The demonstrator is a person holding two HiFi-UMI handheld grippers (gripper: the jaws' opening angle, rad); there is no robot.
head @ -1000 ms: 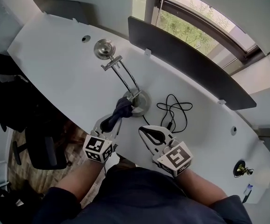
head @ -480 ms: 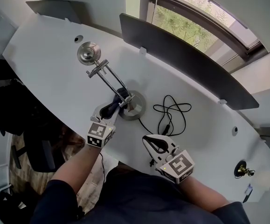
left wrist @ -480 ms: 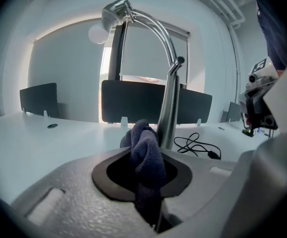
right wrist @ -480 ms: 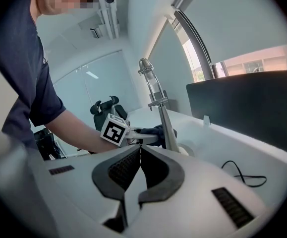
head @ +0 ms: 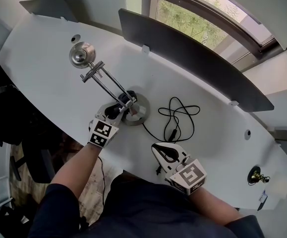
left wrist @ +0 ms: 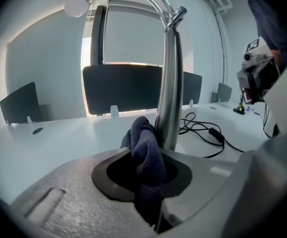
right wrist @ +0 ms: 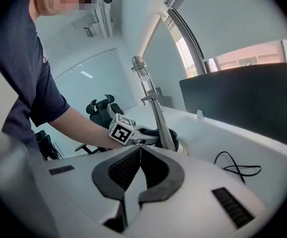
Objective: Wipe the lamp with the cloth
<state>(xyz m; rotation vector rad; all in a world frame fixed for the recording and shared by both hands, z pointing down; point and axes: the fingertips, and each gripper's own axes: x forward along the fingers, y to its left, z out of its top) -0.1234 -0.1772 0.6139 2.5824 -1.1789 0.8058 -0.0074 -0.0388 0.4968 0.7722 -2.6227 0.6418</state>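
Evidently the cloth [left wrist: 145,155] is pinched in the left gripper [head: 115,112] w/ a bunched fold left sticking out past the tips, so that fabric, not jaw, is pressed on metal. It is laid against the lamp [head: 108,83] stem right at its foot, just above the round base [head: 139,114], prob. so the stem can be rubbed from the bottom up. The lamp is stood mid-desk [head: 39,58], arm leaned to the far left w/ the head [head: 80,54] at its end. The right gripper [right wrist: 140,148] is held near the body, well apart from the lamp, jaws pressed together on nothing; it is judged parked, clear of the wiping path and of the cable [head: 179,117] looped beside the base. The base is not braced, so tipping may be a risk. Re writing: only black-and-white square markers are seen on the gripper cubes; no brand, label or legible text is made out.
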